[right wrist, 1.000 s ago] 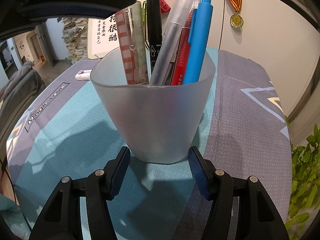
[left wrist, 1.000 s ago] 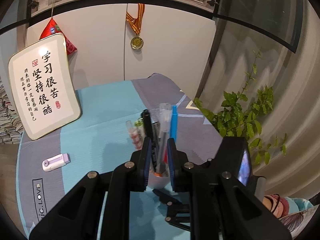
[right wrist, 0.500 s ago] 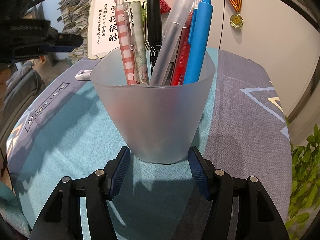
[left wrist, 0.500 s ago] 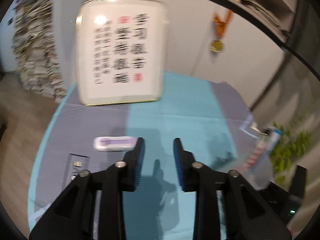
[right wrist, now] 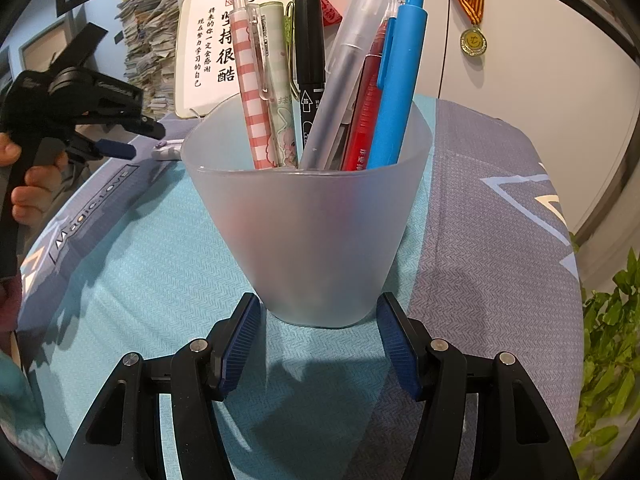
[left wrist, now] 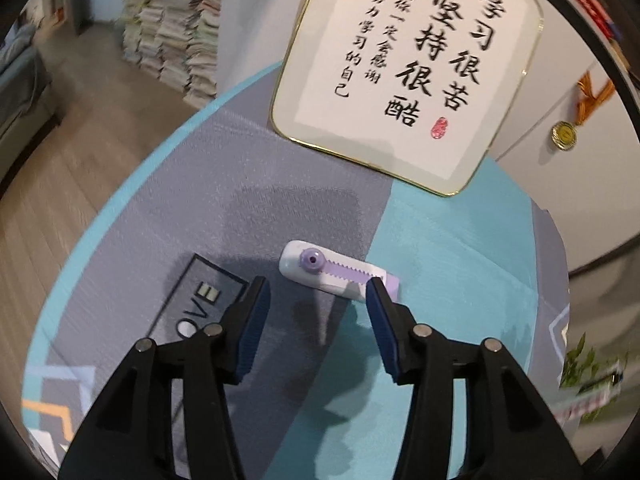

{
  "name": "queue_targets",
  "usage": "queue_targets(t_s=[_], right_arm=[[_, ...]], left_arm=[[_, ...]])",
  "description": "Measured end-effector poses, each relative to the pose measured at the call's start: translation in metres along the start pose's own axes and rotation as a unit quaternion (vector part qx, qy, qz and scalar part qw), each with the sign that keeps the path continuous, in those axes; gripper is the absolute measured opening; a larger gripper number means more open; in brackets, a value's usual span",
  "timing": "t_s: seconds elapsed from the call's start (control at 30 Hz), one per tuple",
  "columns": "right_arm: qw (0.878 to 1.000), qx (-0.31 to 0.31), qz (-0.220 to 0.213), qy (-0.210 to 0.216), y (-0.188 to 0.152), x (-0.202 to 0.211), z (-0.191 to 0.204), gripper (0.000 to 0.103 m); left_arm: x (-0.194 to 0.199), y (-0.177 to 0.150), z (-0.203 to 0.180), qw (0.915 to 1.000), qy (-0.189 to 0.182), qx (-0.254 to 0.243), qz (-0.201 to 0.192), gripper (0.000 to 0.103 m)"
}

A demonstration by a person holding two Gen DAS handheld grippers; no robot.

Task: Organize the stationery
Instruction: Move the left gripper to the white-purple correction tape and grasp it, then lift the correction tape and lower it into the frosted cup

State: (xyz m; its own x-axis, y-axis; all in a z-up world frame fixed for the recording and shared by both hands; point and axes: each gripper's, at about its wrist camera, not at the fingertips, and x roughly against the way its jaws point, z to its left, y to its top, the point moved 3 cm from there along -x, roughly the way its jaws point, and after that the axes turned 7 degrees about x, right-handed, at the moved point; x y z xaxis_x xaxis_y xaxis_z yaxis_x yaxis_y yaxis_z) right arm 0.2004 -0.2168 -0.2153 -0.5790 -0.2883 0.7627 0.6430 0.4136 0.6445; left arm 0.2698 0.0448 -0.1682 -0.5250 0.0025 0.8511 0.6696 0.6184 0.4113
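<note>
A white and purple correction tape [left wrist: 338, 274] lies flat on the tablecloth. My left gripper [left wrist: 318, 294] is open and empty, just above and in front of it, with the right fingertip [left wrist: 378, 296] over its right end. A frosted pen cup [right wrist: 308, 232] stands upright with several pens [right wrist: 394, 80] in it. My right gripper [right wrist: 318, 316] is open, its jaws on either side of the cup's base without closing on it. The left gripper also shows in the right wrist view [right wrist: 116, 148], near the correction tape [right wrist: 166, 150].
A framed calligraphy sign [left wrist: 412, 68] leans at the back of the table. The grey and teal tablecloth [left wrist: 440, 280] covers a table whose left edge drops to a wood floor. Stacked papers [left wrist: 172, 28] stand behind. A green plant [right wrist: 608, 340] is at the right.
My left gripper left the pen cup, swung left and came down over the correction tape, and its jaws opened wider. The right gripper and cup have not moved.
</note>
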Motion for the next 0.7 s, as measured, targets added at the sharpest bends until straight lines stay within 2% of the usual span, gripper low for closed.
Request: queue_targets(t_s=[0.17,0.3,0.47,0.57,0.67,0.7], right_arm=[[1.0,0.001,0.0,-0.001,-0.001,0.001,0.0,0.063],[1.0,0.001,0.0,-0.001,0.0,0.001,0.0,0.063],[1.0,0.0,0.0,0.0,0.0,0.001,0.0,0.063],[1.0,0.0,0.0,0.0,0.0,0.001,0.0,0.063],[1.0,0.0,0.0,0.0,0.0,0.001,0.0,0.063],[1.0,0.0,0.0,0.0,0.0,0.001,0.001,0.063]], left_arm=[[-0.011,0.009,-0.003,0.9981,0.025,0.057,0.0,0.055],[-0.027,0.014,-0.003,0.9942,0.055,0.09,0.023,0.055],[-0.039,0.021,-0.009,0.9909,0.081,0.103,0.028,0.057],[-0.043,0.024,-0.015,0.9907,0.094,0.094,0.028,0.059],[-0.044,0.023,-0.018,0.992,0.099,0.072,0.032,0.054],[-0.041,0.021,-0.02,0.9923,0.103,0.061,0.032,0.042]])
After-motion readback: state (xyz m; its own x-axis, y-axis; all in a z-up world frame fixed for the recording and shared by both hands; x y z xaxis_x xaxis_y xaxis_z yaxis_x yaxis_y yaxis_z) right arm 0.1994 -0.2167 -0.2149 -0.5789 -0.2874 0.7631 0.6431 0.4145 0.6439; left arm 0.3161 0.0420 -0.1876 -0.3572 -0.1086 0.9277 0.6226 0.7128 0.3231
